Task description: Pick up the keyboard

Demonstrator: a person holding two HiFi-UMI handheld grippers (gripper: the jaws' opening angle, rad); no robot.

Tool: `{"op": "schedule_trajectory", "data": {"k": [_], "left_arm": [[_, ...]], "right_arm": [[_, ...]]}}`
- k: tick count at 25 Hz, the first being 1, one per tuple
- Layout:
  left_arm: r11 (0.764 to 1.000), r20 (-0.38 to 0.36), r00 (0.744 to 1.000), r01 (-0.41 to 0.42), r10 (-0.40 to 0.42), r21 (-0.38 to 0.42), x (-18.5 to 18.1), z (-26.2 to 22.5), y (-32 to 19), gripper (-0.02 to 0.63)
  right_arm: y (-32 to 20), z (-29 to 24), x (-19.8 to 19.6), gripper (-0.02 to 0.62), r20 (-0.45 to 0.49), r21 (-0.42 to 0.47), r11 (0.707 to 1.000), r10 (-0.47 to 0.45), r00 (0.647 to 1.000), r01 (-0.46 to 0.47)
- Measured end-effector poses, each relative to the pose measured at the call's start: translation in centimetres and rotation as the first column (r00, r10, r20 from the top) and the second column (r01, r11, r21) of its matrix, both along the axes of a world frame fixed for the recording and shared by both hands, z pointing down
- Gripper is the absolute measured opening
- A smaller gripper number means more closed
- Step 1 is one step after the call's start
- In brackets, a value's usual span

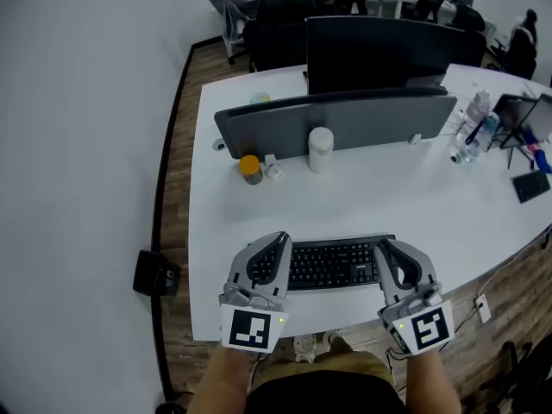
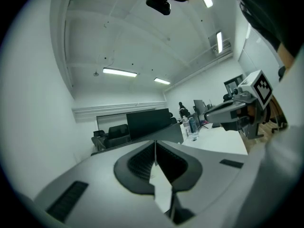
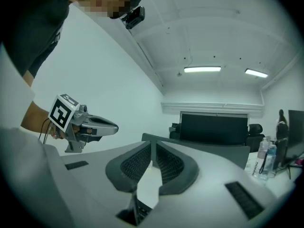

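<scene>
Though both closed and empty, left tool [image 1: 278, 242] and right tool [image 1: 385, 247] at ends of one keyboard [image 1: 332, 266].

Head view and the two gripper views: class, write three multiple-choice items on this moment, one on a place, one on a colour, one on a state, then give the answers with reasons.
1. Where does the keyboard lie?
A. Between the left gripper and the right gripper
B. Left of both grippers
C. Right of both grippers

2. What colour is the lid of the small jar?
A. Blue
B. Green
C. Orange-yellow

3. How do each gripper's fingers stand?
A. Wide apart
B. Shut, with nothing between them
C. Shut on the keyboard

Answers:
1 A: the head view shows one gripper at each end of the keyboard.
2 C: the lid shows orange-yellow in the head view.
3 B: in each gripper view the fingers meet at the tips with nothing between them.
</scene>
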State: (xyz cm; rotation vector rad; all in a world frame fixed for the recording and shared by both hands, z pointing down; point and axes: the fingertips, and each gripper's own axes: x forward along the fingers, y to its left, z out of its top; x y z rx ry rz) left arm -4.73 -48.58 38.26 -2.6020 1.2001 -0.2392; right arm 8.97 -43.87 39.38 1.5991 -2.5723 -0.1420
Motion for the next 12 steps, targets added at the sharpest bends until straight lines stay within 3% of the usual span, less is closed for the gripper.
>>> {"op": "schedule_trajectory", "data": {"k": [1,2,3,4,8,12], "left_arm": [[0.999,-0.014,1.000,0.010,-0.011,-0.039,0.1,1.0,-0.2,0.033],[0.996,-0.028,1.000,0.009,-0.012,-0.089,0.2,2.0,-0.4,0.129],[0.991,-0.034,0.999,0.005,-0.009,-0.135,0.3,3.0,-0.6,0.207],[0.986,-0.032,0.999,0.003,-0.009,-0.166,0.3,3.8,-0.8,0.240],[0.968,0.001,0.999,0.040,-0.041,-0.248,0.2,7.0,-2.0,0.269],[0.934,0.058,0.993,0.113,-0.099,-0.339,-1.5,11.1,-2.6,0.270]], "right_arm": [[-0.3,1.2,0.3,0.040,0.002,-0.037,0.999,-0.011,1.000,0.011],[-0.7,2.4,0.6,0.109,0.007,-0.078,0.997,-0.022,1.000,0.023],[-1.1,3.5,0.9,0.224,0.011,-0.117,0.993,-0.031,0.999,0.032],[-1.4,4.5,1.2,0.246,0.009,-0.149,0.988,-0.034,0.999,0.035],[-2.6,8.2,3.3,0.268,0.018,-0.246,0.969,-0.017,1.000,0.021],[-3.4,12.1,5.9,0.273,0.000,-0.342,0.940,0.014,1.000,-0.013]]}}
